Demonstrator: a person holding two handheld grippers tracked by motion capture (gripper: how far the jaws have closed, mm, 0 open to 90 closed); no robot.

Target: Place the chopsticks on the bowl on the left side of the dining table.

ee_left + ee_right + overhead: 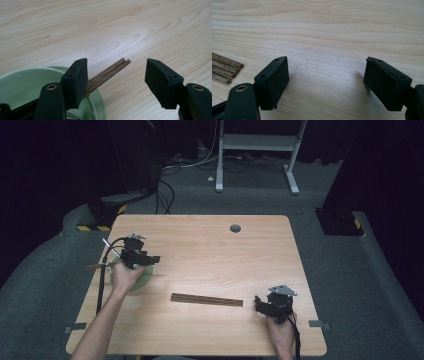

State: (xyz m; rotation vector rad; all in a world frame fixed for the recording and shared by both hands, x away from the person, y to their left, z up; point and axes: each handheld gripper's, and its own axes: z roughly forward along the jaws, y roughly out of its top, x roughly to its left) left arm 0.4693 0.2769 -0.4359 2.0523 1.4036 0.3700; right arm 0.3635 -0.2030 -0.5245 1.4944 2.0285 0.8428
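Observation:
My left gripper (151,260) hovers over a pale green bowl (141,282) near the table's left edge, and the hand hides most of the bowl. In the left gripper view the left gripper (116,72) stands open. A pair of dark wooden sticks (107,73) rests across the rim of the green bowl (100,105), passing under the left jaw and ungripped. A brown stick end (95,266) juts out on the bowl's left. A row of dark wooden sticks (206,300) lies flat at the front middle. My right gripper (260,304) sits just right of it, and the right gripper (325,72) is open with bare wood between the jaws and the stick ends (227,68) to its left.
The light wooden table (210,250) has a grey round grommet (235,228) near its far edge. Grey tape marks (320,324) sit at the front corners. Beyond the table are dark carpet, cables and a white desk frame (257,150).

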